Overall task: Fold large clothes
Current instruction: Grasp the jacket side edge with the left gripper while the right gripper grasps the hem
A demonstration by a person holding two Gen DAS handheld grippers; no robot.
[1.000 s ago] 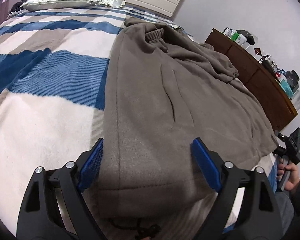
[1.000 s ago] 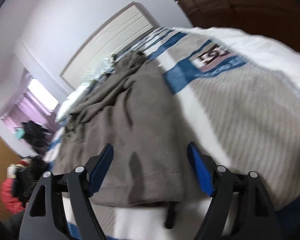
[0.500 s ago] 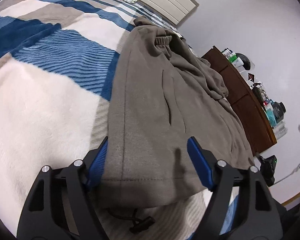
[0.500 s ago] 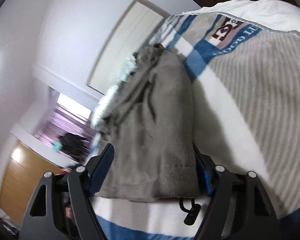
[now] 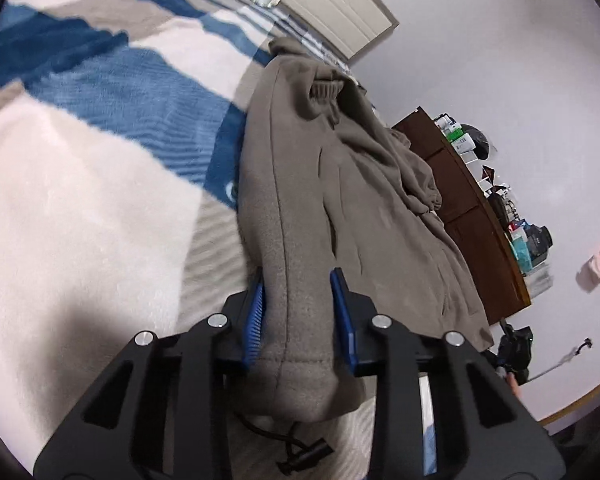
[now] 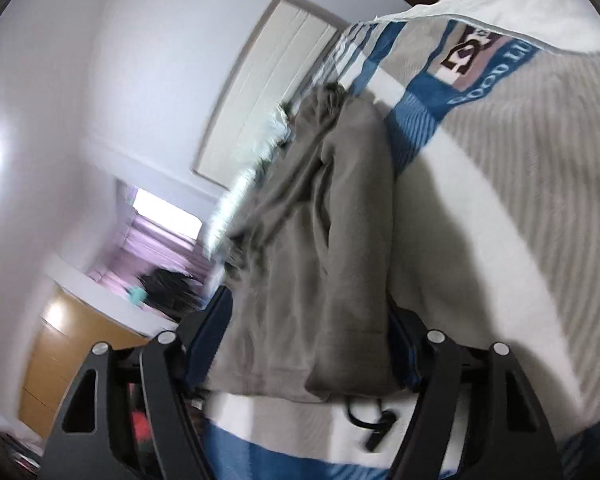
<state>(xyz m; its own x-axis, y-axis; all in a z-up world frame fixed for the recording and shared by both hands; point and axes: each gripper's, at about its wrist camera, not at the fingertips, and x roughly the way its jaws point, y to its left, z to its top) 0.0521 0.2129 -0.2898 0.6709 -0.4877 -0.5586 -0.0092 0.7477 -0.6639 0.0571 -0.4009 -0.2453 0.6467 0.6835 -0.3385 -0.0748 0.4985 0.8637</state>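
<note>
Bed seen under blue, white and grey striped blanket. Pale panelled headboard set against plain white wall. Dark wooden dresser stood along wall, top crowded with bottles and boxes. Bright window with purple curtains glimpsed, orange-brown cabinet beside it.

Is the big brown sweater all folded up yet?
Not yet. The brown sweater lies spread lengthwise on the striped blanket, sleeves rumpled on top.
</note>
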